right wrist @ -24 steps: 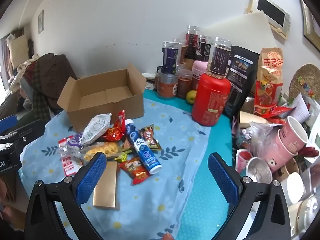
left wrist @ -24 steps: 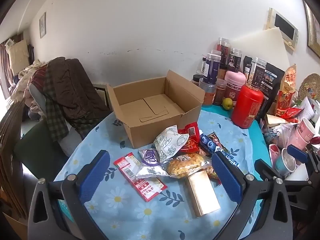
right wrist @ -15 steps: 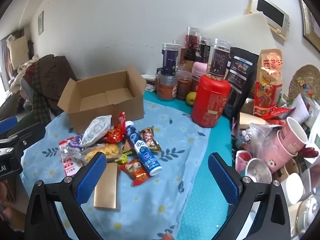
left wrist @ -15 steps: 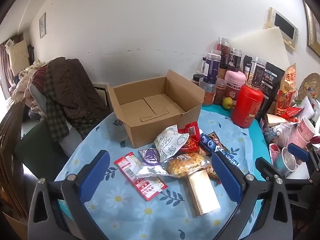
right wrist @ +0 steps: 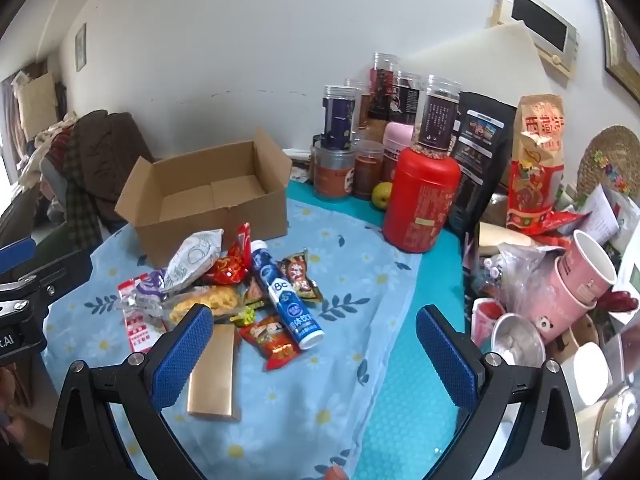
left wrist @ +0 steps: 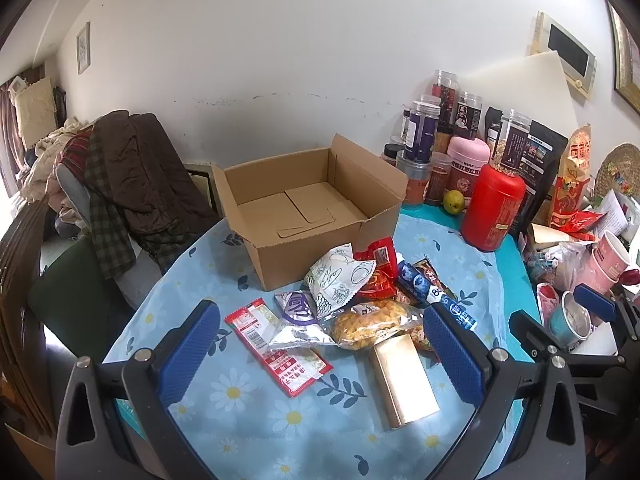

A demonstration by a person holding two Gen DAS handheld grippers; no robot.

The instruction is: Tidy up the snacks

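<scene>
An open cardboard box [left wrist: 308,204] [right wrist: 208,196] stands empty at the back of the flowered tablecloth. In front of it lies a heap of snacks: a white puffed bag [left wrist: 338,280], a red flat packet [left wrist: 276,350], a purple-silver pouch [left wrist: 296,320], a clear bag of yellow snacks [left wrist: 372,322], a gold box [left wrist: 402,380] [right wrist: 214,372], a blue-white tube [right wrist: 286,296] and small red packets [right wrist: 274,342]. My left gripper [left wrist: 320,350] hovers open over the near side of the heap. My right gripper [right wrist: 314,354] hangs open to the right of the heap, holding nothing.
A red canister [right wrist: 420,200], jars [right wrist: 340,120], dark and red bags [right wrist: 536,160] and a green fruit [right wrist: 382,195] crowd the back right. Pink cups [right wrist: 584,276] and metal tins [right wrist: 518,340] fill the right edge. A chair piled with clothes [left wrist: 120,168] stands at the left.
</scene>
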